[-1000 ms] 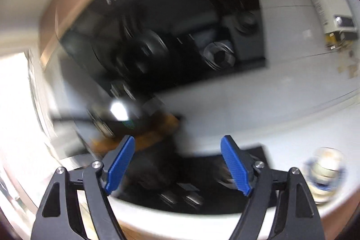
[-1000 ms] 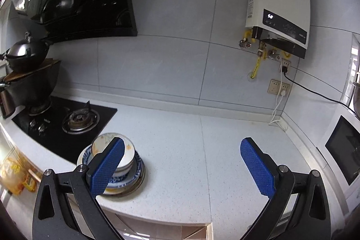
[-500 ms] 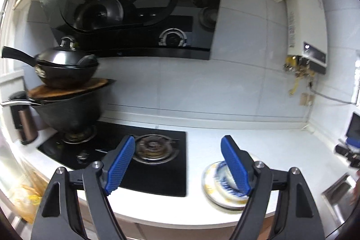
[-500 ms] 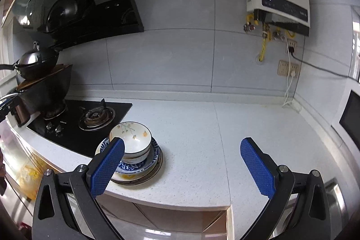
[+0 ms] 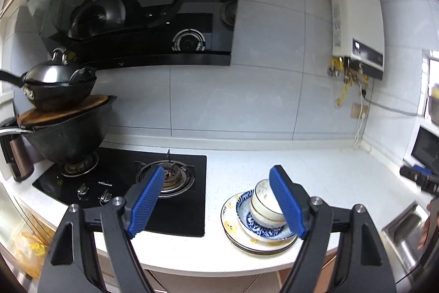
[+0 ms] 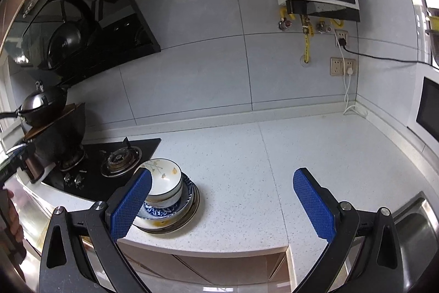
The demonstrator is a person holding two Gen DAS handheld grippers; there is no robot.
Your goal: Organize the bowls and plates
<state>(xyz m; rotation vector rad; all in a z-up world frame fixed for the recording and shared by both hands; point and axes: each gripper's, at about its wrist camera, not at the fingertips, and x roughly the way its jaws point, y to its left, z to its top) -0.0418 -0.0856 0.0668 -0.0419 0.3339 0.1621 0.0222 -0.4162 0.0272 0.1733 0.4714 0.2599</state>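
Both open claws (image 5: 216,201) (image 6: 223,201) hover short of stacked dishes (image 6: 167,197).

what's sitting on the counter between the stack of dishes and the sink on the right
Nothing: in the right wrist view the white countertop is bare from the dish stack to the sink.

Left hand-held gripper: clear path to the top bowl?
Probably yes. The left hand-held gripper is open and empty, the top bowl sits exposed on the stacked plates, nothing between.
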